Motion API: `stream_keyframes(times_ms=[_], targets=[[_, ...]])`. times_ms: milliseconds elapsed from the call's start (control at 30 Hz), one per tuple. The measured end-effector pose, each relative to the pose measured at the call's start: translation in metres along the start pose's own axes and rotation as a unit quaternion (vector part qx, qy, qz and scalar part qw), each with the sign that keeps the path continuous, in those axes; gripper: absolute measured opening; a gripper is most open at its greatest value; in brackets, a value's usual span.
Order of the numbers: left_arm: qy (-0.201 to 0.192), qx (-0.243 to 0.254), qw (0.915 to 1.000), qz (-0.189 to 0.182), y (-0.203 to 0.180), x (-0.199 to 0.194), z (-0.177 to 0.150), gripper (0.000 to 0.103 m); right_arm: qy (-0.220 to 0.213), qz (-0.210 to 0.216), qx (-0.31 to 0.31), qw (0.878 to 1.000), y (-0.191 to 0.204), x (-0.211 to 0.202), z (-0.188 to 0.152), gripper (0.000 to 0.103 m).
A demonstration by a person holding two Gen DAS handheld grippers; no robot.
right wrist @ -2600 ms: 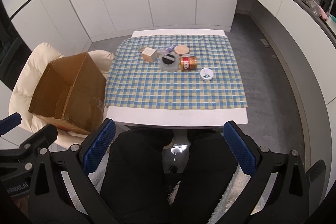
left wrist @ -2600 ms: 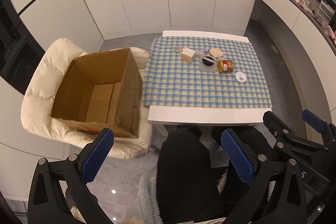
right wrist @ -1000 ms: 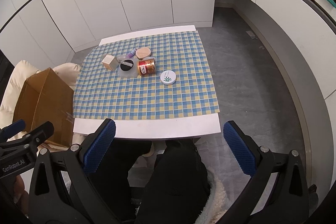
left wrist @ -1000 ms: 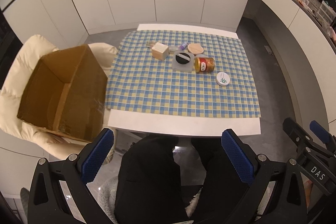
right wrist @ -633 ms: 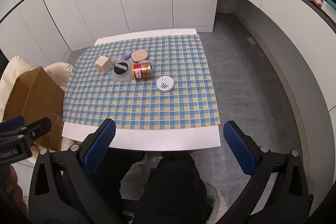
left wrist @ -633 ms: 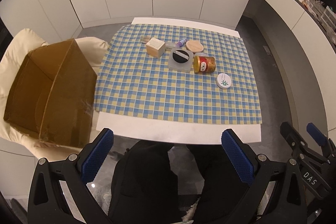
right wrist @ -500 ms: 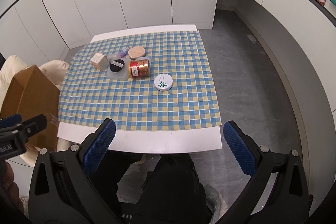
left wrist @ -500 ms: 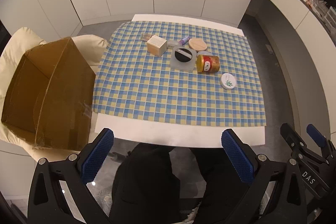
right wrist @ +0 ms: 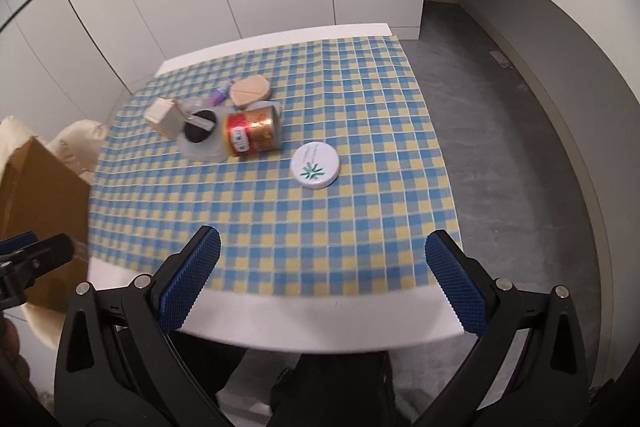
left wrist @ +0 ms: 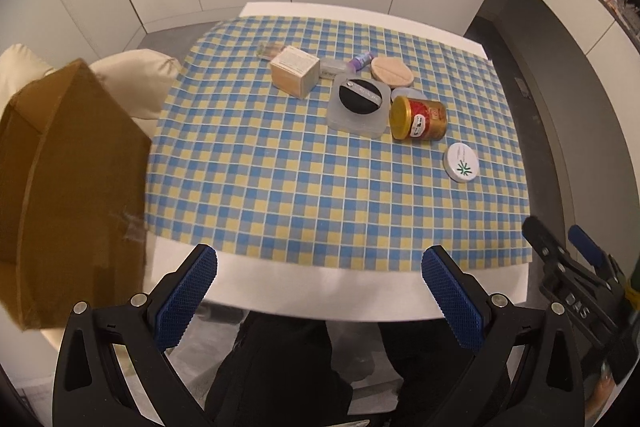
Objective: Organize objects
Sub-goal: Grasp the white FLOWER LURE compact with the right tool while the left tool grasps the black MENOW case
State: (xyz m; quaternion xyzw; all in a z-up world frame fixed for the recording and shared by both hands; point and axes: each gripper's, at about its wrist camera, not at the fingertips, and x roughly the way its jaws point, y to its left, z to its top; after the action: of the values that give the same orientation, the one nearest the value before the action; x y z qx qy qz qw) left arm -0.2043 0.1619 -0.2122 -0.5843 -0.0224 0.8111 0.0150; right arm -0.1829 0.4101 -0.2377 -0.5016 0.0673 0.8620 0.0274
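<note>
A cluster lies on the checked tablecloth (left wrist: 304,187): a small cardboard cube (left wrist: 295,72), a clear case with a black puff (left wrist: 359,105), a red and gold jar (left wrist: 418,118) on its side, a white round tin (left wrist: 461,162), a tan round puff (left wrist: 391,70) and a small purple tube (left wrist: 361,60). The right wrist view shows the jar (right wrist: 252,131) and the tin (right wrist: 315,165) closer. My left gripper (left wrist: 319,299) is open and empty over the table's near edge. My right gripper (right wrist: 326,285) is open and empty over the cloth's front edge.
An open brown cardboard box (left wrist: 68,195) sits on a cream chair (left wrist: 136,83) left of the white table (left wrist: 320,291). A person's dark-clad legs (left wrist: 280,367) are under the near edge. White cabinets stand behind, and grey floor (right wrist: 520,147) lies to the right.
Both grippers have moved forward and lower toward the table, so the objects look larger. The left view swung from the box toward the table. Both stay open.
</note>
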Motion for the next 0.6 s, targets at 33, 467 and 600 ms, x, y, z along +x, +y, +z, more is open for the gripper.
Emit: stream_keyframes(times_ms=[33, 467, 600], targets=[[0.001, 0.001, 1.0, -0.002, 0.0, 0.006, 0.003, 0.102, 0.006, -0.004, 0.0, 1.0, -0.001, 0.009, 0.003, 0.103], [0.008, 0.042, 0.999, 0.015, -0.017, 0.089, 0.05, 0.096, 0.033, -0.036, -0.038, 0.998, 0.009, 0.114, 0.024, 0.103], [-0.014, 0.064, 0.9977, 0.019, -0.023, 0.118, 0.073, 0.09, 0.035, -0.031, -0.051, 0.998, 0.02, 0.137, 0.028, 0.103]])
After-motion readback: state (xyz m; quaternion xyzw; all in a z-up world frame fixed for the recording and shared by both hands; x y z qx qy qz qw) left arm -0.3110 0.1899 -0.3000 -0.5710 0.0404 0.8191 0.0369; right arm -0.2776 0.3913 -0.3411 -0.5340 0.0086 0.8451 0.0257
